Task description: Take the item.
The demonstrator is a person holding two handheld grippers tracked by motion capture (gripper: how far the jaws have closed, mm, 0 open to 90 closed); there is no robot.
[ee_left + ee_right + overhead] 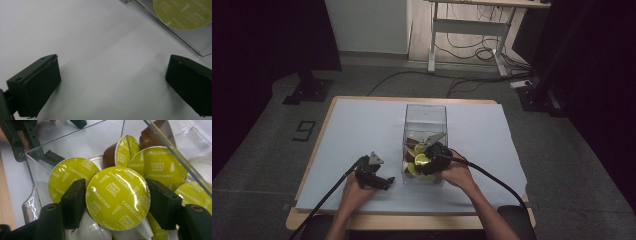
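The right tool (117,200) is reaching down into the clear box (425,117), which is standing at the middle of the white surface (362,130), and its jaws are sitting half open on either side of a yellow-lidded cappuccino capsule (118,198), both pads touching the lid's rim at nine and three o'clock, so it is grasping that capsule atop the heap of other capsules (160,166). The left tool (112,85) is resting on the surface at about nine o'clock from the box, released, its jaws standing wide apart over bare sheet.
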